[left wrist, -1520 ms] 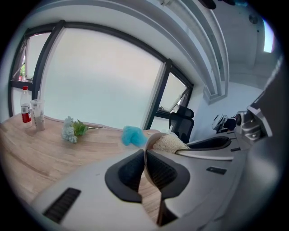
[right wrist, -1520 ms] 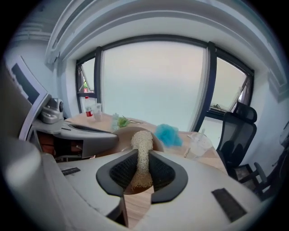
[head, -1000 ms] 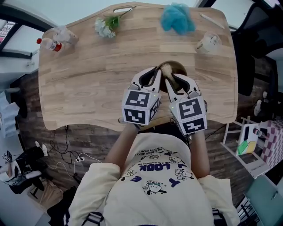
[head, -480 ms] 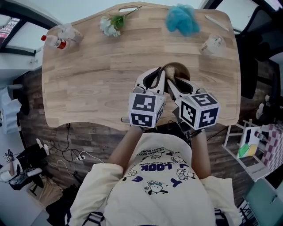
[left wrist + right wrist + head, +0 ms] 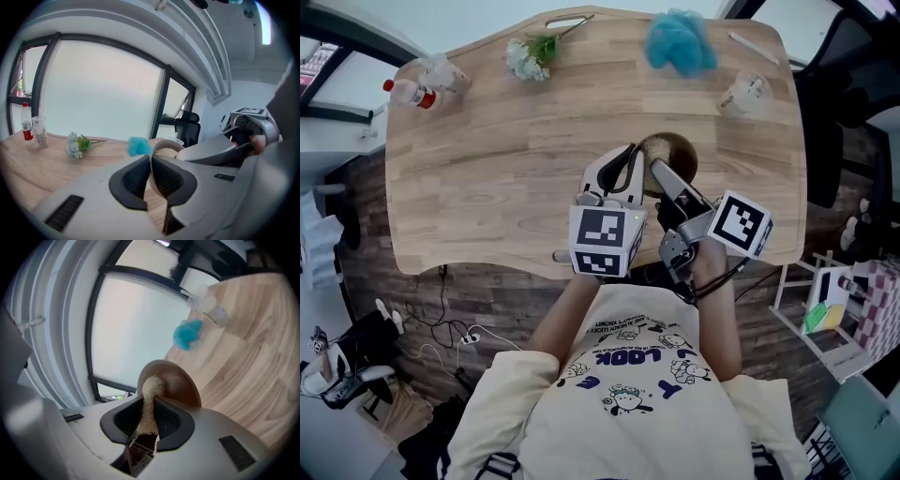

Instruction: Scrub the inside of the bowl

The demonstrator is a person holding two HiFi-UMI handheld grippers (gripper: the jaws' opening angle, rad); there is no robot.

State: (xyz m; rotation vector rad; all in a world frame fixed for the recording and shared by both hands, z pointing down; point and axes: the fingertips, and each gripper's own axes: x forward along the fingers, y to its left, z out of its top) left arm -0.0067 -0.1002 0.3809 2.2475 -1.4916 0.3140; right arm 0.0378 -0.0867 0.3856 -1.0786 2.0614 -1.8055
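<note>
Right claw (image 5: 146, 416) has rolled, its scrubber (image 5: 150, 387) inside the bowl (image 5: 183, 387).

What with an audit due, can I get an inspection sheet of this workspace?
Surface: wooden table.
Job's things: bowl; scrubber reaching into it.
Clutter: bottle, flowers, blue puff, cup along the far edge.
Grippers: left hand-held gripper shut on bowl rim; right hand-held gripper shut on scrubber.
Cables: cables on floor, left of table.
Surroundings: window, chair.
</note>
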